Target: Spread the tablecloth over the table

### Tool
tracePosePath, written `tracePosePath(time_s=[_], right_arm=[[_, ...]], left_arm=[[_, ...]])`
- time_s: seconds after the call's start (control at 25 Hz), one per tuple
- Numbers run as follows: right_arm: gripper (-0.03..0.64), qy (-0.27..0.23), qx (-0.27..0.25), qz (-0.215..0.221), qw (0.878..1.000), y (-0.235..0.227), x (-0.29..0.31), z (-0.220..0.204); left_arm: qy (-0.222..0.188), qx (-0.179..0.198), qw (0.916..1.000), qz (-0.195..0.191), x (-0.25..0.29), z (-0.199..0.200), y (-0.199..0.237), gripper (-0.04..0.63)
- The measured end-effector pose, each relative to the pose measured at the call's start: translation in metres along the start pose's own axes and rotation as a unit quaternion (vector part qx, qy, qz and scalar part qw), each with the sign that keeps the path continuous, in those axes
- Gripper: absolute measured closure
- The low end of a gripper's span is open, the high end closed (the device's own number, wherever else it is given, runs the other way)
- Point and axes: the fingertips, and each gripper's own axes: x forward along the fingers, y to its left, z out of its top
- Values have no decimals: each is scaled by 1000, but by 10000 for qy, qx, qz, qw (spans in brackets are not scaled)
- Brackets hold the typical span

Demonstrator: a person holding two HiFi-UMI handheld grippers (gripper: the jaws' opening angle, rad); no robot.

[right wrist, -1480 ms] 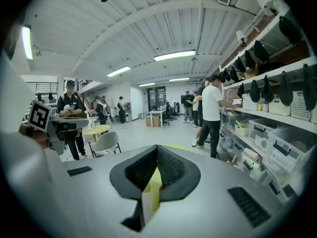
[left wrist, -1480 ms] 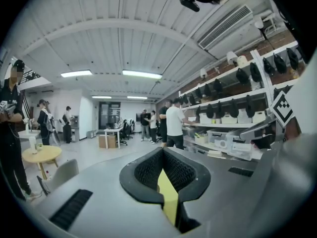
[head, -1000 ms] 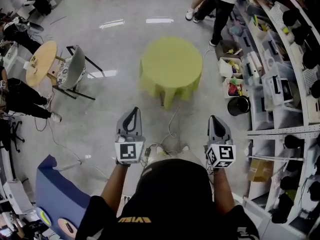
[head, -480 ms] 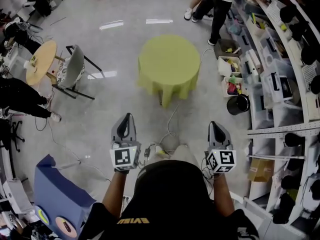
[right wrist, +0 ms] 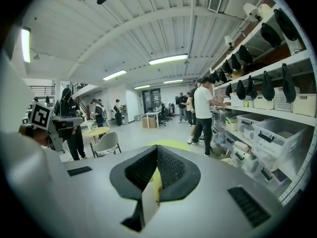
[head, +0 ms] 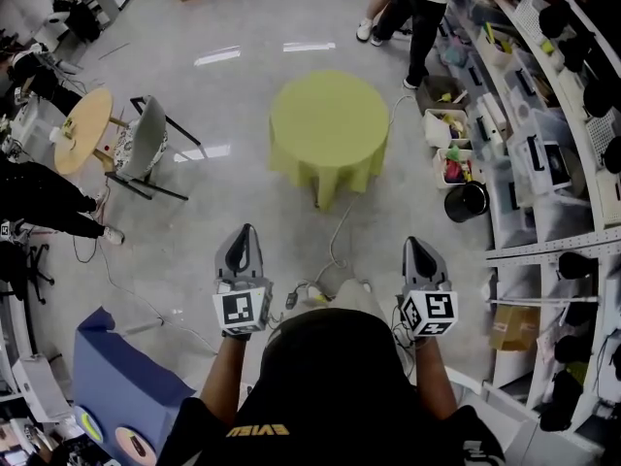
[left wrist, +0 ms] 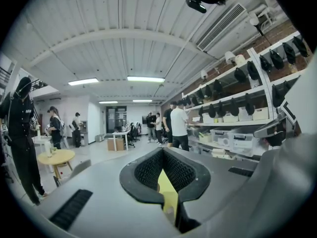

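- Tablecloth (head: 330, 129), yellow-green, lies well ahead of both grippers. It is draped over a round worktop and hides the top wholly. Neither gripper touches it.
- Nearest, the person's dark shirt (head: 330, 396) fills the bottom of the head view, with a blue padded object (head: 116, 377) at the near left.
- Left gripper (head: 242, 233) is held out at the left with its jaws closed together and nothing between them. In the left gripper view (left wrist: 162, 155) a sliver of the far cloth's colour shows through the slot.
- Right gripper (head: 417, 246) is held out at the right, likewise closed on nothing. In the right gripper view (right wrist: 156, 155) the cloth shows just above the jaw tips, far off.
- Between the grippers and the worktop a pale cable (head: 337, 246) winds over the grey floor (head: 233, 95).
- The cloth's hem hangs unevenly, with a longer point down on the near side.
- Left of the worktop, well apart, a grey chair (head: 144, 144) stands beside a small wooden table (head: 82, 129).
- Right of it are shelves (head: 543, 163) of bins and a black bucket (head: 466, 202).
- Farthest, a standing person (head: 422, 8) is by the shelves.
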Motion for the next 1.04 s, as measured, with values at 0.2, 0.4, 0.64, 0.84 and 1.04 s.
tracePosePath(time_s=[0.2,0.4,0.64,0.84,1.04], right_arm=[[617,48,-150,-60,9999,1,-3,-2],[617,120,-235,-41,9996,2,-9,-1],[617,258,-264,-40,9993,1,-16,-7],[617,429,-733,86,9964,-5,-18,-8],[617,327,-573,56,9978,1,-10,-2]], left_arm=[[6,20,10000,-74,-2,-1,-4,578],[25,236,9993,-276,-2,2,-9,578],[-8,408,9978,-525,-7,0,-13,577],[-90,561,9961,-677,-4,-4,-36,578],[-225,764,9933,-836,-12,-5,-45,578]])
